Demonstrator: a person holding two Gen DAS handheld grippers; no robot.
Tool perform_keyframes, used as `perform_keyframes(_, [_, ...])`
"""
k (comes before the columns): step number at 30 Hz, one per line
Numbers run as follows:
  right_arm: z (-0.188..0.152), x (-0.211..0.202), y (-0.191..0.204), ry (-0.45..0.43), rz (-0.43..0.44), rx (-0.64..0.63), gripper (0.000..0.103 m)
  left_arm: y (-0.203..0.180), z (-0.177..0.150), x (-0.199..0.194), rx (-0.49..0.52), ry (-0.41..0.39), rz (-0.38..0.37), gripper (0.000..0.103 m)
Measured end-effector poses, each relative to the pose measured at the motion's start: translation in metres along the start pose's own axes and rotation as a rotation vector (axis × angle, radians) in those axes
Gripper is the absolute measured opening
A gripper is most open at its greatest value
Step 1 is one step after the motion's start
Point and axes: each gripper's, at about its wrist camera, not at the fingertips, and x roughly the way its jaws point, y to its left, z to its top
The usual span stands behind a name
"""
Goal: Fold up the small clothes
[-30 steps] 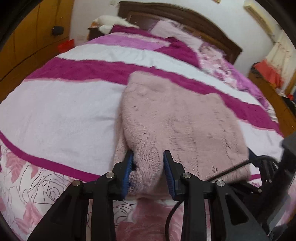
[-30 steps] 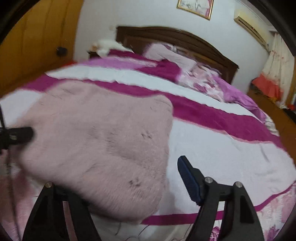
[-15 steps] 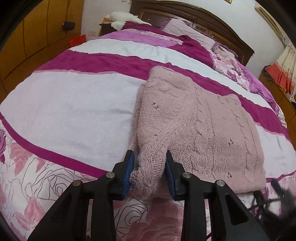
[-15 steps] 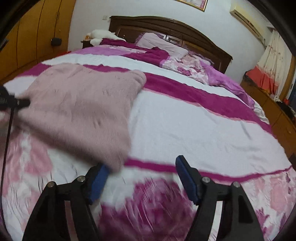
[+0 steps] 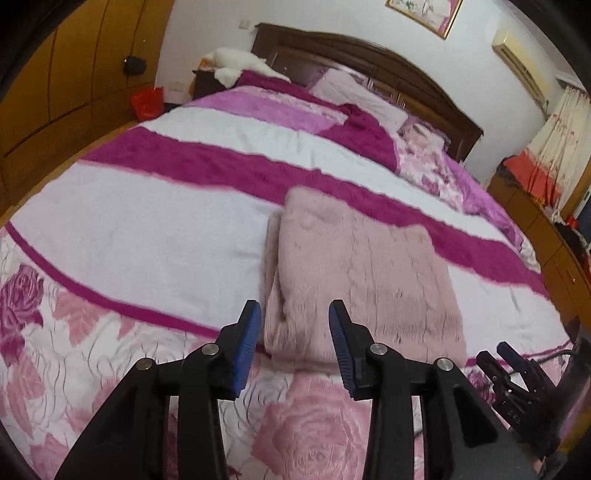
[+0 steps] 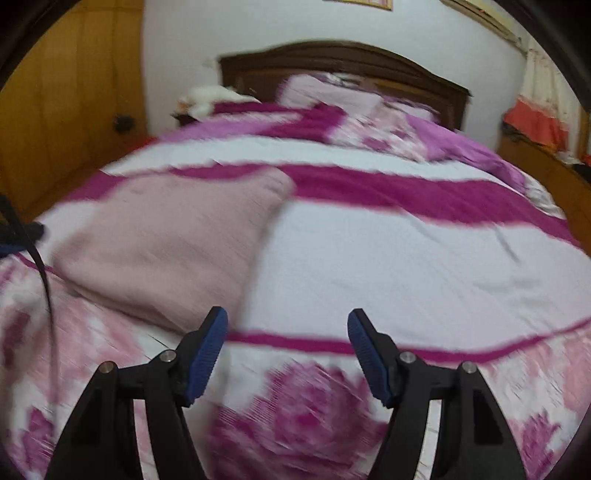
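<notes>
Pink knitted sweater (image 5: 354, 280) folded on the bed (image 5: 147, 229), just released by the opening left gripper (image 5: 293, 345), nothing between its pads, right gripper (image 6: 288, 354) wide and empty too; next probably smoothing or another garment.

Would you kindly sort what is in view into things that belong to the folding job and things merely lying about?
Belongs to the job:
pink knitted sweater, folded on the bed
left gripper, jaws opening
right gripper, open

Just lying about:
pillow
red bag
white bundle
framed picture
</notes>
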Motion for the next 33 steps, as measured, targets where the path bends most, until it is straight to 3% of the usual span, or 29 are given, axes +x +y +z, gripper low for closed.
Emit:
perform_keyframes(4, [0.023, 0.003, 0.021, -0.115, 0.092, -0.035, 0.066, -0.007, 0.011, 0.01, 0.019, -0.058, -0.026, 0.014])
perform_keyframes(5, [0.026, 0.01, 0.026, -0.116, 0.118, -0.038, 0.051, -0.012, 0.013, 0.015, 0.038, -0.067, -0.026, 0.014])
perform_keyframes(6, [0.028, 0.018, 0.028, -0.103, 0.149, -0.033, 0.028, -0.016, 0.014, 0.02, 0.057, -0.071, -0.019, 0.014])
perform_keyframes(8, [0.026, 0.032, 0.033, -0.066, 0.184, -0.006, 0.002, -0.025, 0.011, 0.028, 0.098, -0.075, 0.01, 0.005])
perform_keyframes(9, [0.025, 0.038, 0.033, -0.057, 0.19, 0.006, 0.001, -0.028, 0.009, 0.031, 0.113, -0.079, 0.017, 0.0])
perform_keyframes(13, [0.016, 0.047, 0.037, -0.052, 0.184, 0.019, 0.001, -0.038, 0.007, 0.024, 0.157, -0.124, 0.024, 0.0])
perform_keyframes(19, [0.007, 0.054, 0.036, -0.022, 0.195, 0.021, 0.001, -0.038, 0.012, -0.004, 0.139, -0.271, 0.004, 0.0])
perform_keyframes(24, [-0.001, 0.058, 0.037, 0.004, 0.199, 0.022, 0.0, -0.042, 0.01, -0.003, 0.15, -0.321, 0.006, 0.0])
perform_keyframes(28, [-0.004, 0.064, 0.041, 0.024, 0.197, 0.008, 0.0, -0.047, 0.003, 0.015, 0.192, -0.266, 0.019, 0.0])
perform_keyframes(33, [-0.006, 0.066, 0.037, 0.03, 0.21, 0.025, 0.0, -0.039, -0.013, 0.066, 0.187, -0.047, 0.083, 0.0])
